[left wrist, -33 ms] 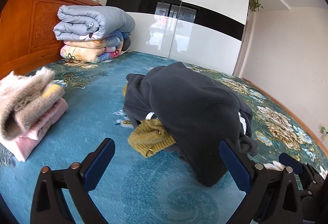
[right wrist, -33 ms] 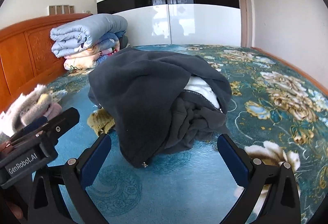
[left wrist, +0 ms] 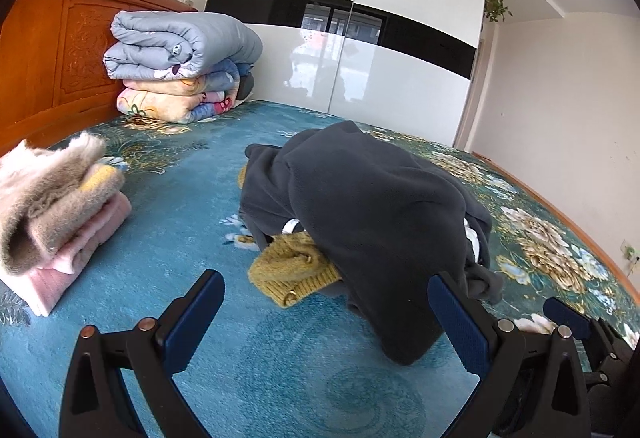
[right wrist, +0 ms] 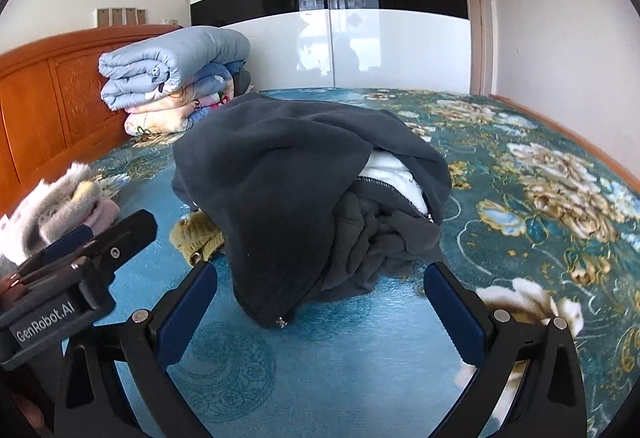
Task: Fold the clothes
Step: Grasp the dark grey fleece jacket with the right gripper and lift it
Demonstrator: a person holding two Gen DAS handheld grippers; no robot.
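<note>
A crumpled dark grey fleece jacket point(left wrist: 372, 222) lies in a heap on the blue floral bedspread point(left wrist: 180, 213), over a mustard knitted garment point(left wrist: 292, 270) and something white. In the right wrist view the jacket point(right wrist: 288, 197) shows a zipper and a white lining point(right wrist: 394, 173), with the mustard knit point(right wrist: 198, 238) at its left. My left gripper point(left wrist: 326, 322) is open and empty just short of the heap. My right gripper point(right wrist: 320, 310) is open and empty, close in front of the jacket's lower edge. The left gripper's body point(right wrist: 76, 278) shows at the right view's left.
A stack of folded fluffy pink and beige clothes point(left wrist: 52, 209) sits at the left. Folded quilts point(left wrist: 180, 65) are piled against the wooden headboard point(left wrist: 44, 57). A white and black wardrobe point(left wrist: 360, 29) stands behind the bed. The bed's right edge point(left wrist: 568, 222) drops to the floor.
</note>
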